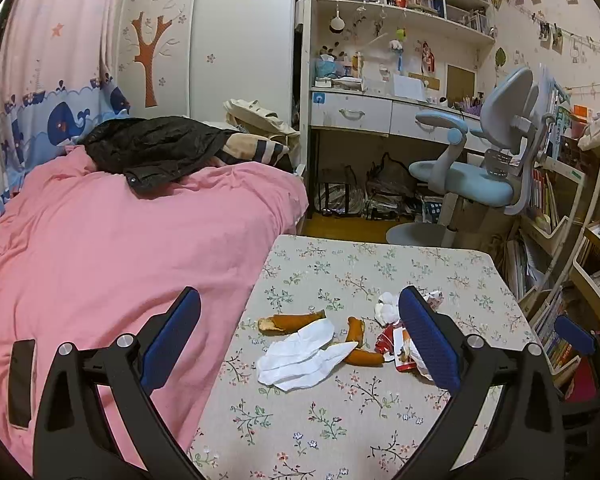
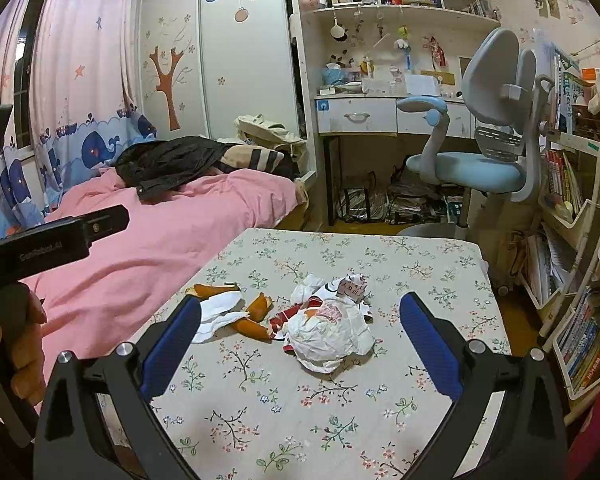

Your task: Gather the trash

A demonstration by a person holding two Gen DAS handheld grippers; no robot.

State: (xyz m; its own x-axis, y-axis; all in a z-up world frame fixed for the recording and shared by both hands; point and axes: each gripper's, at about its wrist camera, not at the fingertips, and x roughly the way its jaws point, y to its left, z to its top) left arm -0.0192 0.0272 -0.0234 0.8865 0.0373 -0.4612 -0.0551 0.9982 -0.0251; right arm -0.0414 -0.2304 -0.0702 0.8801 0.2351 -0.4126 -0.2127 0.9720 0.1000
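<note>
L gripper (image 1: pixel 300 340) released, above bench (image 1: pixel 340 420). Trash mid-bench, L to R: peels (image 2: pixel 256 320), tissue (image 1: pixel 296 356), crumpled wrapper (image 2: pixel 328 332). R gripper (image 2: pixel 300 340) released, nothing held.

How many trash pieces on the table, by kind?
Orange peel pieces: 3
White tissues: 2
Crumpled wrapper or bag, red and white: 1
Total: 6, though the wrapper heap may hide more.
</note>
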